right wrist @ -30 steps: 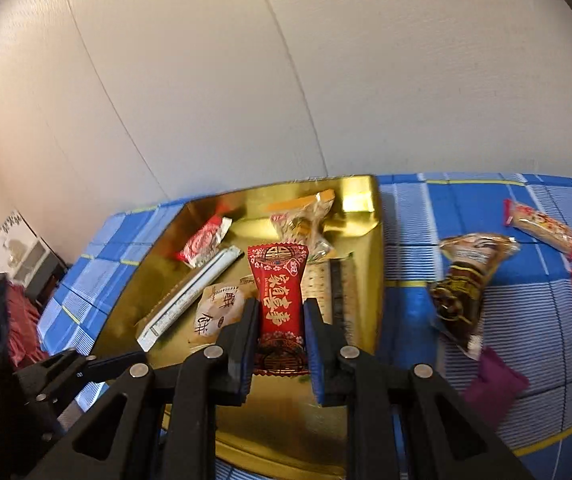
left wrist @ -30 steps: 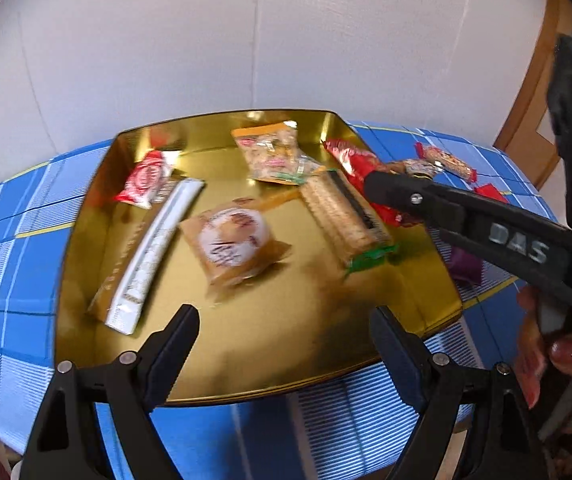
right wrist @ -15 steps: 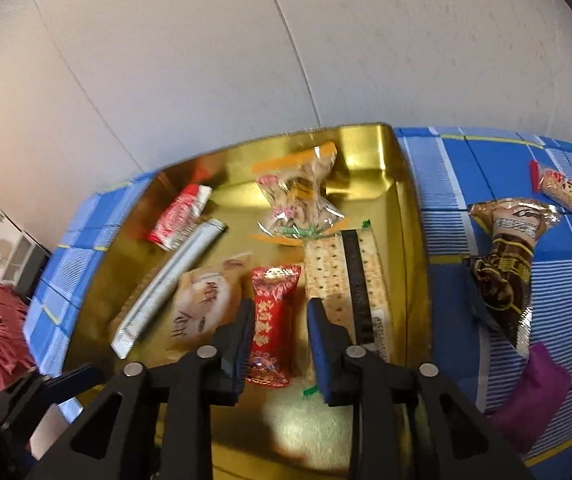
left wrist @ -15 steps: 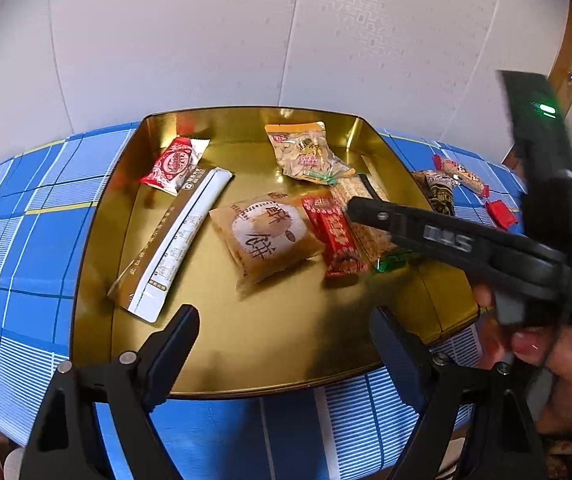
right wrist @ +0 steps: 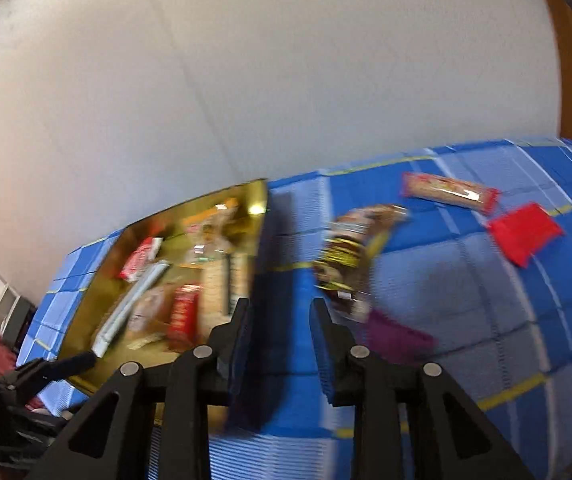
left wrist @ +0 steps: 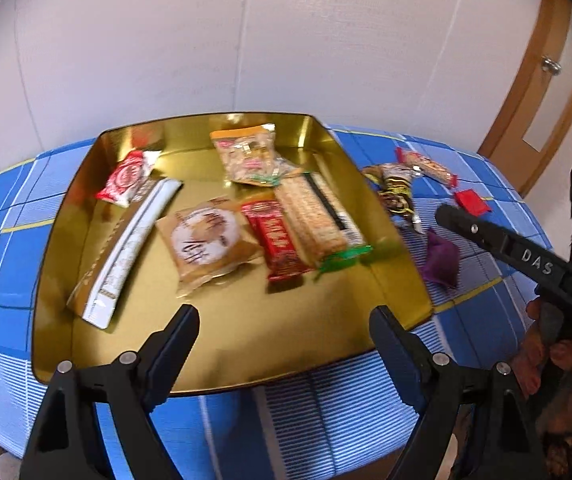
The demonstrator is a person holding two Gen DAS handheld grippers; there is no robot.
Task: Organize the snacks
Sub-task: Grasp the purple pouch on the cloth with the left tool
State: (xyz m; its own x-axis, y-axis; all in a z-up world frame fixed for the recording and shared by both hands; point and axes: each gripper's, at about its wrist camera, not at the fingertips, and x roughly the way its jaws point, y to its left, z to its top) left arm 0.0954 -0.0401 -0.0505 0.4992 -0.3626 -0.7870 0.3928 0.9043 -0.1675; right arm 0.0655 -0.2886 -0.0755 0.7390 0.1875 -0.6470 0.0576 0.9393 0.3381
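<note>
A gold tray [left wrist: 246, 344] on the blue checked tablecloth holds several snacks: a red bar [left wrist: 276, 240], a cracker pack [left wrist: 313, 220], a round pastry pack [left wrist: 206, 240], a long white stick pack [left wrist: 130, 248]. My left gripper [left wrist: 284, 332] is open and empty over the tray's near edge. My right gripper [right wrist: 280, 316] is open and empty, above the cloth just right of the tray [right wrist: 260, 216]. On the cloth lie a brown-gold pack [right wrist: 349, 256], a purple packet [right wrist: 393, 336], a red packet [right wrist: 523, 232] and a long red-ended bar [right wrist: 449, 192].
A white wall stands behind the table. A wooden door frame [left wrist: 533, 92] is at the far right. The right gripper's arm [left wrist: 525, 260] and the holding hand show at the right of the left wrist view.
My right gripper let go of the red bar in the tray, opened, and swung right over the cloth toward the loose snacks. My left gripper stayed open.
</note>
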